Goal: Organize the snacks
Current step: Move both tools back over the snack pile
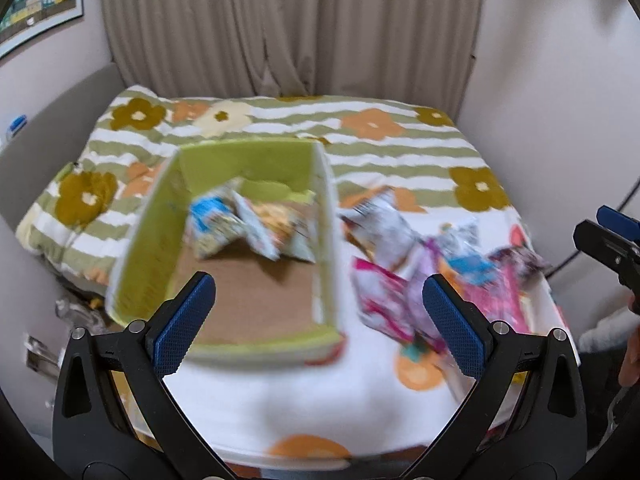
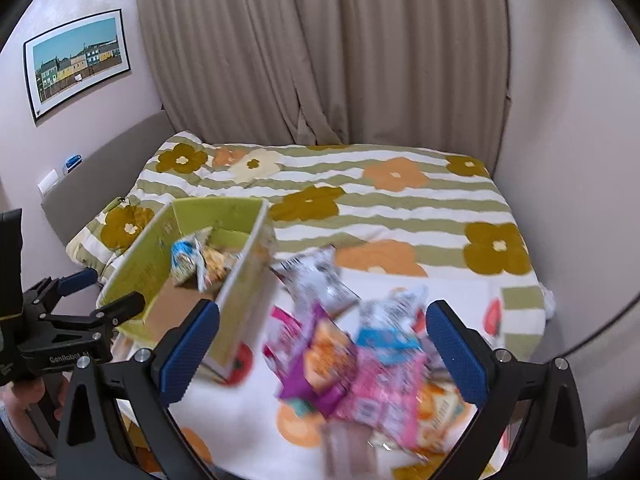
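A green cardboard box (image 1: 152,224) (image 2: 136,256) with a brown floor lies on the flowered bed cover and holds a few snack packets (image 1: 244,228) (image 2: 200,260) at its far end. A loose pile of pink, purple, blue and silver snack packets (image 1: 432,272) (image 2: 352,356) lies to the right of the box. My left gripper (image 1: 320,320) hangs open over the box's near right corner, holding nothing. My right gripper (image 2: 324,348) hovers open above the pile, nothing between its fingers. Both views are motion-blurred.
The bed cover (image 1: 380,148) (image 2: 400,208) fills the alcove between beige walls, with a curtain (image 2: 320,52) behind. A grey headboard (image 2: 104,168) runs along the left. A framed picture (image 2: 76,60) hangs on the left wall. A hand (image 2: 20,400) grips the left tool.
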The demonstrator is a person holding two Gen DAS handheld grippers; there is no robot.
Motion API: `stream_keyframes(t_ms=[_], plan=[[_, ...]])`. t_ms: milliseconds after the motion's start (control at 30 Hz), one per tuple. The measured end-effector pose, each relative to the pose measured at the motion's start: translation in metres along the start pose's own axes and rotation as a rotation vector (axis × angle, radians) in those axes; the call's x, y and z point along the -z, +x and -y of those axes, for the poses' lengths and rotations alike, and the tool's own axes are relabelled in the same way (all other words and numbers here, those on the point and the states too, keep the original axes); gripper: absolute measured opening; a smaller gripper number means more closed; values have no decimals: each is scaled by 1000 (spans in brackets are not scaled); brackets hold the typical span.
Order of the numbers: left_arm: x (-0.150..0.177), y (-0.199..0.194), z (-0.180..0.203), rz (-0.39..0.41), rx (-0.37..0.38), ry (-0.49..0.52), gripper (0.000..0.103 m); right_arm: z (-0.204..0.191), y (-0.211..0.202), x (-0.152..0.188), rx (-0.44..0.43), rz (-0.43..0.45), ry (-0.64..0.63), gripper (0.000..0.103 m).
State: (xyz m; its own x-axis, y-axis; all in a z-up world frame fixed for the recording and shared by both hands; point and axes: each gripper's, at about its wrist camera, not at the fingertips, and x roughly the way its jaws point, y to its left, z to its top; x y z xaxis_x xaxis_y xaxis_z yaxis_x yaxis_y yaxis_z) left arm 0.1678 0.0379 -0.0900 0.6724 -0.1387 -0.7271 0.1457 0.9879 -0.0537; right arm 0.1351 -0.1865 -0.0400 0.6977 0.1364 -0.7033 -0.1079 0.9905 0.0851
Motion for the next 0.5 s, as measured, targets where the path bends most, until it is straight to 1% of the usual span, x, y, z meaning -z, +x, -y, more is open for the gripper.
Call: stream_keyframes(t_ms=[133, 267, 367, 500], plan=[[25, 0, 37, -29, 43, 9, 103, 32, -20, 25, 10, -7, 20, 103], [48, 9, 71, -90, 93, 33, 103, 58, -33, 48, 25, -19, 45, 103], [66, 25, 98, -135, 122, 47, 103, 74, -36, 66, 41, -35, 73, 103], [95, 57, 133, -194, 169, 39, 103, 93, -30, 97, 85, -68, 114, 103]])
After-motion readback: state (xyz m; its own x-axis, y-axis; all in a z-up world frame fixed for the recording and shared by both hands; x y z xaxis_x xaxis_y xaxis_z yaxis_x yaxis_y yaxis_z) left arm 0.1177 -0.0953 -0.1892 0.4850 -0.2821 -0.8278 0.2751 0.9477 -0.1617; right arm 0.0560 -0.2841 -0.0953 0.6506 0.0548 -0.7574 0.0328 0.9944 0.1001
